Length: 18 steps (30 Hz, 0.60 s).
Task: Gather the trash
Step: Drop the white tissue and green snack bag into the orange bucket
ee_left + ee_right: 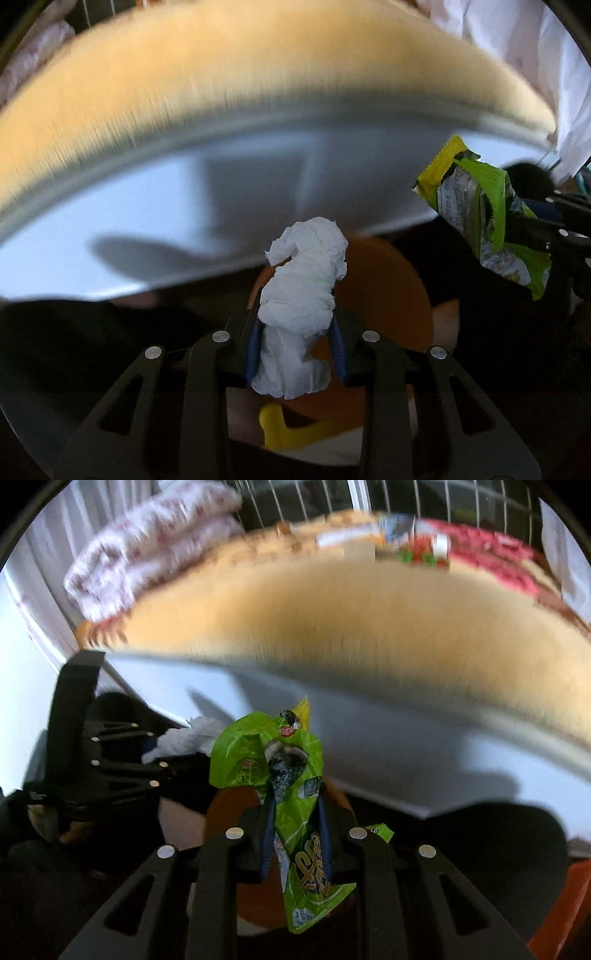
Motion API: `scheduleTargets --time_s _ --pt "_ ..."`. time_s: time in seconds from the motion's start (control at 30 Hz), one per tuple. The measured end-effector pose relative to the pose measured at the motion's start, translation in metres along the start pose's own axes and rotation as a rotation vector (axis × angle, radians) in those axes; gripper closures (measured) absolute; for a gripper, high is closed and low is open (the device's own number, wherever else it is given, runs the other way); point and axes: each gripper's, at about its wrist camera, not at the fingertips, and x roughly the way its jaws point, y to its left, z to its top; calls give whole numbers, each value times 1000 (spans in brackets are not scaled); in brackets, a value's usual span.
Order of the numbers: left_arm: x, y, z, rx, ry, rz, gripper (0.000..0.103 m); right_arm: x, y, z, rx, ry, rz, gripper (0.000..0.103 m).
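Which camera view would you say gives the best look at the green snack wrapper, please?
The right wrist view: the green snack wrapper fills the centre, pinched in the right gripper, its print readable. The left wrist view shows it only near the right edge, side-on and crumpled, partly against dark gripper parts.

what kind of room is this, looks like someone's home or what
Probably a bedroom at home: a tan bed surface with folded patterned bedding at its far end, and a barred window beyond. Blur hides finer detail.
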Motion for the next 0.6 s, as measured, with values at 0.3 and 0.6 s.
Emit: scheduleTargets --time_s 0.3,0.6 --pt "51 4 -6 -13 193 3 73 55 4 -19 10 177 2 82" --pt "68 0 -4 3 238 19 73 82 7 -15 3 248 -2 79"
